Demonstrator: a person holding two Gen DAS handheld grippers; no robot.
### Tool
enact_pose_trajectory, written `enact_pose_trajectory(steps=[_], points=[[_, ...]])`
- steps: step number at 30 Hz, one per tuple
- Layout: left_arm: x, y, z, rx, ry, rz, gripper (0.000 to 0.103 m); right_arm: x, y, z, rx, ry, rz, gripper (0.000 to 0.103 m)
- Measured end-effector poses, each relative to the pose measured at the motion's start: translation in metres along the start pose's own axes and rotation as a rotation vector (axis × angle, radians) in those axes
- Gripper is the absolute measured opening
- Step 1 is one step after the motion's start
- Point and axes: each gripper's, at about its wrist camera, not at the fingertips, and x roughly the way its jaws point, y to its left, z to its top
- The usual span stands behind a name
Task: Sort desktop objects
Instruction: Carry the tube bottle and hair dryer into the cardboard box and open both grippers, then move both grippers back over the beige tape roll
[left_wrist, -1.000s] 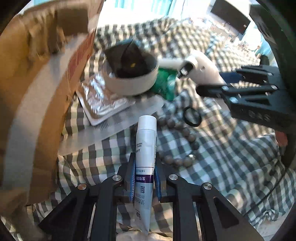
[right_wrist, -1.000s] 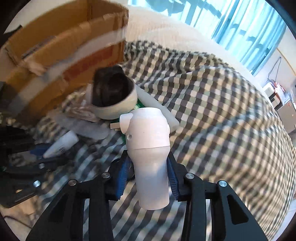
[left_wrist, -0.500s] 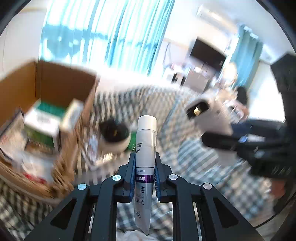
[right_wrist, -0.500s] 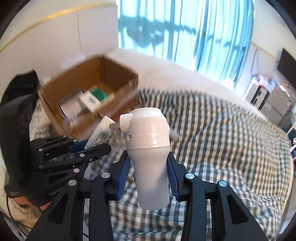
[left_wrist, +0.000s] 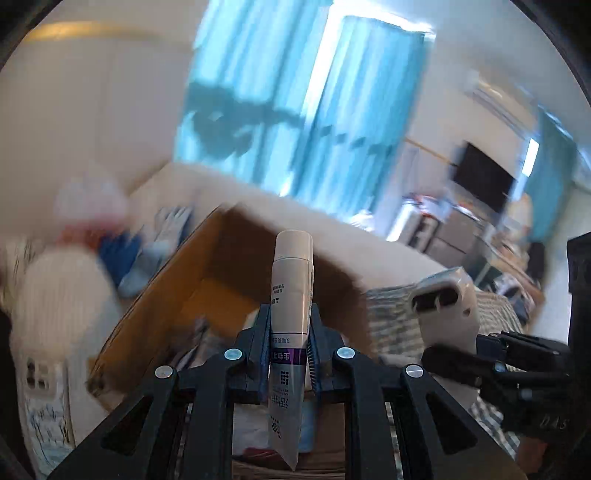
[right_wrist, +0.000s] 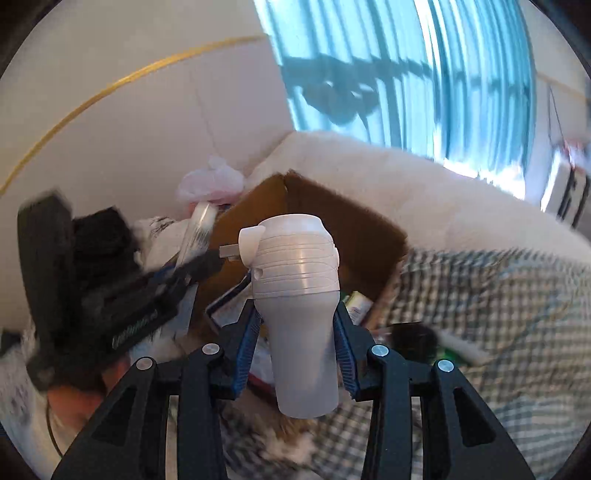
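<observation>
Carrying both picked items up to the open brown cardboard box (right_wrist: 369, 236) at the checked bedcover's (right_wrist: 498, 295) far-left edge.
Since a second ago both views swung up off the cover clutter to the box mouth, blurred. Left gripper (left_wrist: 290, 343) was pinched nearly closed on the white squeeze tube with purple band (left_wrist: 290, 295), cap forward, over the box interior. Right gripper (right_wrist: 295, 332) was clamped partway open on the white ribbed plastic handheld device (right_wrist: 295, 273), just right of the tube, above the box's near rim. Both pickups looked done; what remained was likely lowering and releasing into the box. Black-filled white bowl (right_wrist: 413, 334) was left behind on the cover beside the box.
</observation>
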Motion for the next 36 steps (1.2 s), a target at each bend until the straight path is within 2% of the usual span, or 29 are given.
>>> enact_pose_trajectory(steps=[2, 5, 6, 7, 9, 10, 14, 17, 23, 26, 30, 34, 36], points=[[0.012, 0.014, -0.007, -0.021, 0.033, 0.018, 0.017, 0.010, -0.005, -0.002, 0.059, -0.029, 0.007, 0.058], [0.026, 0.015, -0.009, 0.007, 0.068, 0.053, 0.023, 0.001, -0.015, -0.001, 0.081, -0.077, -0.004, 0.063], [0.027, 0.015, -0.011, 0.007, 0.068, 0.053, 0.038, -0.005, -0.017, 0.001, 0.074, -0.089, -0.027, 0.063], [0.026, 0.015, -0.012, 0.004, 0.061, 0.048, 0.065, -0.010, -0.018, 0.000, 0.070, -0.101, -0.042, 0.064], [0.019, 0.016, -0.016, 0.009, 0.017, 0.057, 0.089, -0.024, -0.025, -0.001, 0.062, -0.131, -0.052, 0.068], [0.014, 0.013, -0.017, 0.021, -0.009, 0.078, 0.091, -0.031, -0.026, -0.004, 0.059, -0.138, -0.055, 0.071], [-0.008, 0.004, -0.013, 0.051, -0.055, 0.101, 0.092, -0.065, -0.035, -0.020, 0.017, -0.129, -0.103, 0.071], [-0.025, -0.015, -0.021, 0.082, -0.049, 0.062, 0.099, -0.093, -0.041, -0.038, -0.043, -0.107, -0.163, 0.071], [-0.028, -0.080, -0.067, 0.239, 0.024, -0.033, 0.100, -0.137, -0.081, -0.075, -0.107, -0.074, -0.302, 0.071], [-0.020, -0.112, -0.094, 0.274, 0.079, -0.071, 0.102, -0.142, -0.110, -0.088, -0.075, -0.069, -0.313, 0.071], [-0.003, -0.159, -0.127, 0.355, 0.143, -0.095, 0.103, -0.142, -0.142, -0.102, -0.040, -0.113, -0.341, 0.072], [0.015, -0.186, -0.141, 0.368, 0.143, -0.055, 0.103, -0.137, -0.157, -0.104, -0.063, -0.090, -0.313, 0.074], [0.028, -0.190, -0.143, 0.332, 0.126, -0.038, 0.103, -0.133, -0.159, -0.103, -0.091, -0.074, -0.333, 0.074]])
